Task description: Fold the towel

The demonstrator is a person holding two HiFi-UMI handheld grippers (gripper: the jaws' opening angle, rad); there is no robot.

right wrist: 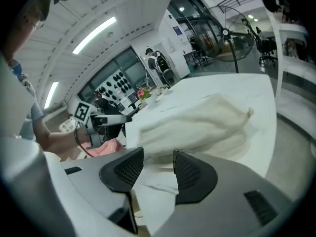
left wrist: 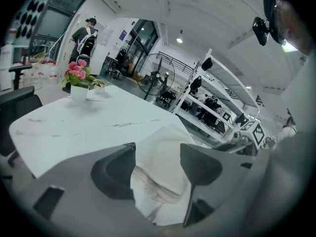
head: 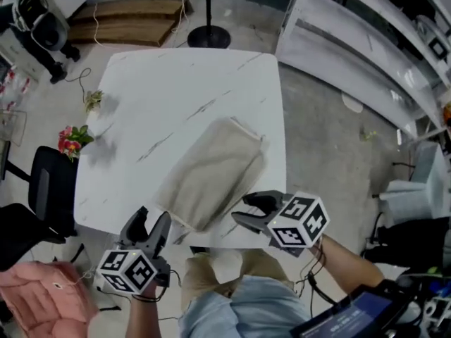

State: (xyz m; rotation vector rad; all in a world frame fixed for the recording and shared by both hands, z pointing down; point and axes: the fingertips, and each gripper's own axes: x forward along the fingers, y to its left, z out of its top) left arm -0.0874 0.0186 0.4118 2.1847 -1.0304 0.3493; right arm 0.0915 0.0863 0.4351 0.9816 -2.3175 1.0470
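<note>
The towel [head: 211,174] runs near-left to far-right, its near end between the left gripper [head: 153,218] and right gripper [head: 251,210], both released, empty.

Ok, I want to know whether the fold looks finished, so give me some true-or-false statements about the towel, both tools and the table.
1. The towel lies folded on the white table. True.
2. The left tool is clamped on the towel. False: its jaws stand apart and grip nothing; the tool is at the table's near edge.
3. The right tool has its jaws apart and holds nothing. True.
4. The pink flowers stand in the middle of the table. False: they are at its left edge in the head view, well away from the towel.
</note>
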